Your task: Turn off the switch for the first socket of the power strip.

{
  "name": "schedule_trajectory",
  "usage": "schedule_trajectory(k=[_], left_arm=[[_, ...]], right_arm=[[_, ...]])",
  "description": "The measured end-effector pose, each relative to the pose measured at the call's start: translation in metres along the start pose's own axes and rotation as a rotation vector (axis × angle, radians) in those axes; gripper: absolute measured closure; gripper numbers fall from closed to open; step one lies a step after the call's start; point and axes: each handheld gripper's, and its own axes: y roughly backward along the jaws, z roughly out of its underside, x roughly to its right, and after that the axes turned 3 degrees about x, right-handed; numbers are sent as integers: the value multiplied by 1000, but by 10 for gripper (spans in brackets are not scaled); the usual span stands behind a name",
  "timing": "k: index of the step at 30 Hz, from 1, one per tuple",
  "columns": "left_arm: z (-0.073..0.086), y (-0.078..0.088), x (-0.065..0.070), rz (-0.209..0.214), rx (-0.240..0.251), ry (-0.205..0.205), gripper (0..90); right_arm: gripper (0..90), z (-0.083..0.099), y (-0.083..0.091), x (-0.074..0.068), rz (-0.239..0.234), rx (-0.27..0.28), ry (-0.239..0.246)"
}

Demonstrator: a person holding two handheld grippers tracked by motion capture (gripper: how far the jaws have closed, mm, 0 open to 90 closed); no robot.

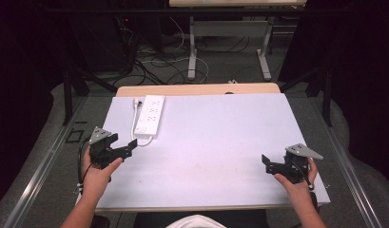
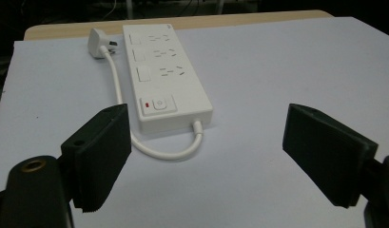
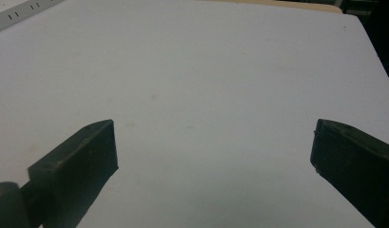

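A white power strip (image 1: 150, 115) lies at the back left of the white table (image 1: 216, 142), its switch end nearest me. Its white cable (image 1: 135, 137) loops round from that end to a white plug (image 1: 136, 101) beside the strip's far end. My left gripper (image 1: 126, 145) is held just in front of the strip, open, jaws wide apart with nothing between them. From the left gripper view the power strip (image 2: 166, 78), its cable (image 2: 168, 153) and its plug (image 2: 99, 42) lie just ahead. At the front right of the table, my right gripper (image 1: 268, 164) is open and empty over bare table (image 3: 206, 85).
A strip of wooden tabletop (image 1: 197, 89) shows beyond the white sheet. Behind it, on the floor, stand another table's legs (image 1: 192, 57) among loose cables (image 1: 154, 61). Dark curtains close in both sides.
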Motion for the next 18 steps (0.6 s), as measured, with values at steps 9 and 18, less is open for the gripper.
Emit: schedule_trajectory(k=[9, 18], left_arm=[[-11, 0, -1, -13, -15, -30, 224], [-21, -4, -2, -9, -24, -44, 269]], right_arm=[[11, 0, -2, -1, -3, 3, -3], [15, 0, -2, -1, -16, -6, -9]])
